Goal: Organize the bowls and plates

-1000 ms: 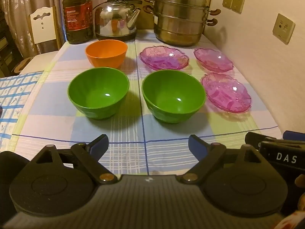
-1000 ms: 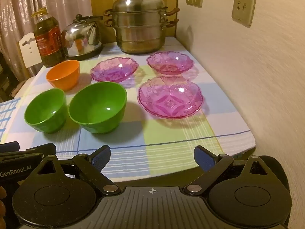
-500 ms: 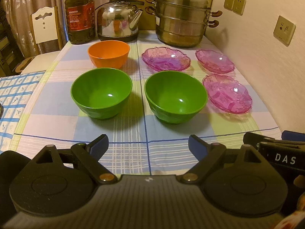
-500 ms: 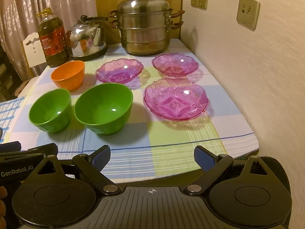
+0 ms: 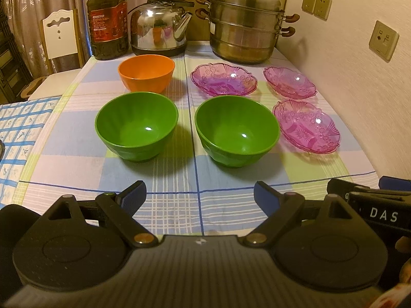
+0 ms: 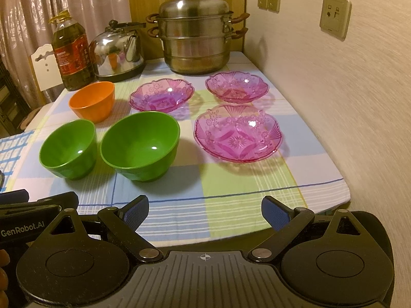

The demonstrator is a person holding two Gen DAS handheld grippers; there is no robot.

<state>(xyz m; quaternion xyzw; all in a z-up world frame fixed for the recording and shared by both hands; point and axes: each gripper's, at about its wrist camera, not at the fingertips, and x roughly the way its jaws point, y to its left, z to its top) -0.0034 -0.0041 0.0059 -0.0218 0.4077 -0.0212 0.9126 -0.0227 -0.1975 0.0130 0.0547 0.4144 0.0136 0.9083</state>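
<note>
**Bowls & plates out, both grippers wide apart**

Left gripper (image 5: 199, 195) & right gripper (image 6: 205, 211) hold nothing, fingers spread, over the table's near edge. Just ahead: two green bowls (image 5: 136, 125) (image 5: 236, 130) side by side, apart. Pink plate (image 6: 239, 133) sits ahead of the right gripper. Further: orange bowl (image 5: 146, 71), two more pink plates (image 5: 223, 79) (image 5: 289, 81). At the back: oil bottle (image 5: 108, 18), kettle (image 5: 159, 29), steamer pot (image 5: 245, 23).

Sitting on the checked tablecloth (image 5: 167, 179) are two green bowls (image 5: 136, 125) (image 5: 236, 129), one orange bowl (image 5: 146, 71) and three pink glass plates (image 5: 223, 79) (image 5: 289, 81) (image 5: 306, 125). Standing behind are one oil bottle (image 5: 108, 18), one kettle (image 5: 160, 25) and one steamer pot (image 5: 245, 20).
</note>
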